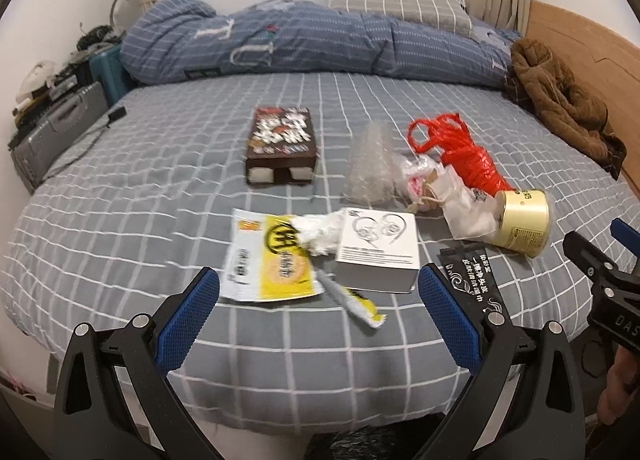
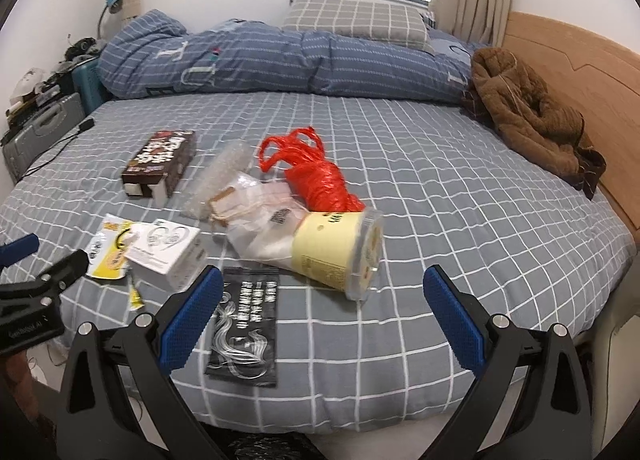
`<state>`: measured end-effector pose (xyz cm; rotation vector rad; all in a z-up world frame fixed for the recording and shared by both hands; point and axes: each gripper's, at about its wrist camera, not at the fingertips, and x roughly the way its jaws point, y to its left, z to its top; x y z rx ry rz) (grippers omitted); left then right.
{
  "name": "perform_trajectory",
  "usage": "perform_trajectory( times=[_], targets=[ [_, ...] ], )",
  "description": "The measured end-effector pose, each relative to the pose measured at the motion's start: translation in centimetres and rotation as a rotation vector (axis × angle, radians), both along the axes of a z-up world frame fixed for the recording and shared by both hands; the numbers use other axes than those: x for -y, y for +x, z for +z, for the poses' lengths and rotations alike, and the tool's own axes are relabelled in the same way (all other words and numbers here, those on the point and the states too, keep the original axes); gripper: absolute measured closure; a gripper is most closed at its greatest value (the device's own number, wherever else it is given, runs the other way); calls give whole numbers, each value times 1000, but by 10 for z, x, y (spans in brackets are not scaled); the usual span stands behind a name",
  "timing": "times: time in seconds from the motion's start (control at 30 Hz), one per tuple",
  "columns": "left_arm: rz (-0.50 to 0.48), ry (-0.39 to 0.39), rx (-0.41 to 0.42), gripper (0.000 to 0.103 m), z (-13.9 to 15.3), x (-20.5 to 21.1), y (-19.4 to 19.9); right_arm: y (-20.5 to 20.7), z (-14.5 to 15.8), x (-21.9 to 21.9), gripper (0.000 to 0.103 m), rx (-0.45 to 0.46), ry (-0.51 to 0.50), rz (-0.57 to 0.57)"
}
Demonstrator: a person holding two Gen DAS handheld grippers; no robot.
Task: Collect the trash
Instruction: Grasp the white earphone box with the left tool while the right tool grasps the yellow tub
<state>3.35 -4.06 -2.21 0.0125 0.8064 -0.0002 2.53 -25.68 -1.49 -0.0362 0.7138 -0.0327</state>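
We're right at the start here, nothing collected yet: both tools hang over the near edge of the bed point(image 1: 120, 195), jaws spread wide and empty. The left tool point(image 1: 320, 316) faces the yellow-and-white snack wrapper point(image 1: 264, 264) and the white earphone box point(image 1: 378, 252) just beside it. The right tool point(image 2: 322, 320) is nearest the flat black sachet point(image 2: 244, 336) and the tipped yellow tub point(image 2: 340, 252) with its clear lid. Further back sit bubble wrap point(image 1: 368, 163), a crinkly red plastic bag point(image 2: 316, 175) and a brown carton point(image 1: 280, 143). Next move, we reckon, is a low pinch on the sachet (thin film, lying flat, so tricky).
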Motion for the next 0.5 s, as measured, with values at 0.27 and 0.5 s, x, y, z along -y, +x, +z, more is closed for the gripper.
perform_trajectory(
  times=[0.27,0.5],
  targets=[
    [-30,-5,-68,6,-28,26,31,31,-23,17,7,-65,-6,-29],
    [-44,-15,-129,6,-52,36,54,58,-39,14,7,-112,3,-24]
  ],
)
